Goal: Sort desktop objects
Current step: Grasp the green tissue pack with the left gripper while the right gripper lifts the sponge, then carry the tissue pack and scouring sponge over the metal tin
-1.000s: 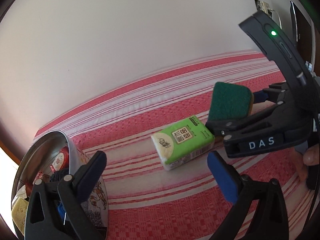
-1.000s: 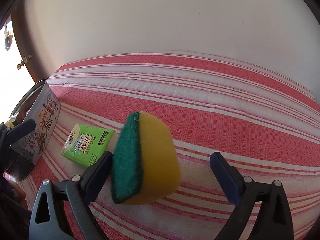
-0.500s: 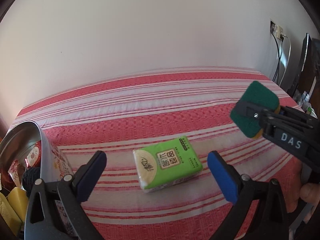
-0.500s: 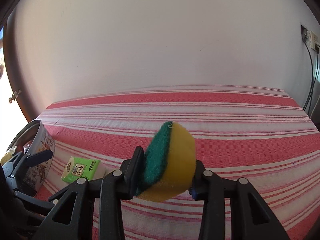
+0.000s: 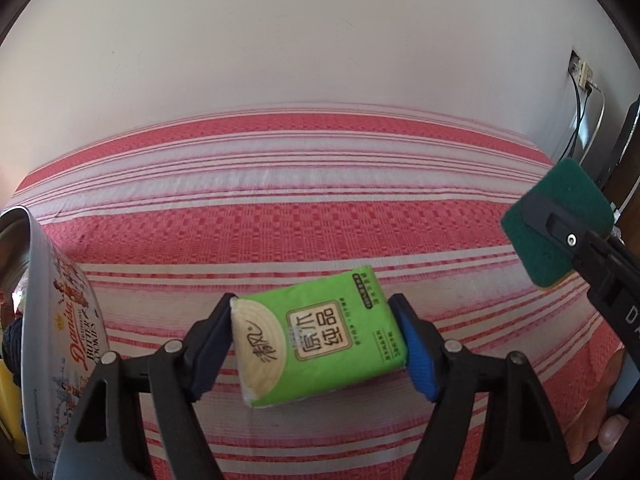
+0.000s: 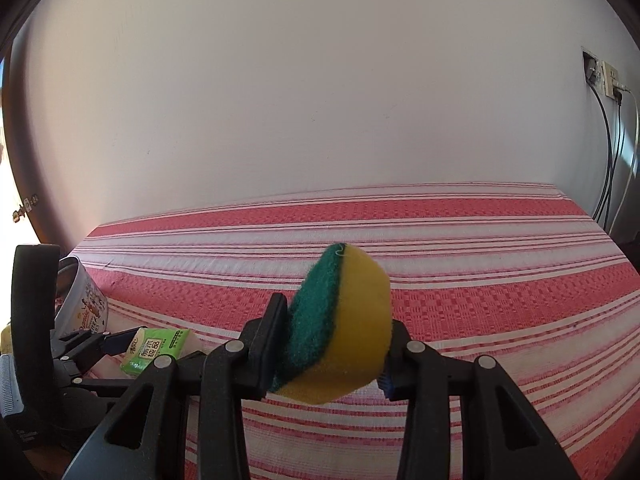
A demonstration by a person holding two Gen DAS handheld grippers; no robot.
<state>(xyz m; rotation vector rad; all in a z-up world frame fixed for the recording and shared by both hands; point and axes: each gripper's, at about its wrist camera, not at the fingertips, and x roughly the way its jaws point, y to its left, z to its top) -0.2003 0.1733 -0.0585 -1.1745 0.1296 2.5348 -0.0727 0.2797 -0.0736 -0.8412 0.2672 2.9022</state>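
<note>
Two tongs work at once here. Your left tongs [image 5: 316, 344] have just been closing around the one green tissue pack [image 5: 320, 344], whose ends now meet both pads while it lies on the striped desk [image 5: 320, 216]; gripping it across its length probably keeps the soft pack from folding. Your right tongs [image 6: 336, 344] are clenched on the one green-and-yellow sponge [image 6: 340, 328], held clear above the desk, likely ready for carrying. One cookie tin [image 5: 60, 320] stands open just left of the pack, apparently the sorting container, with several items already inside.
</note>
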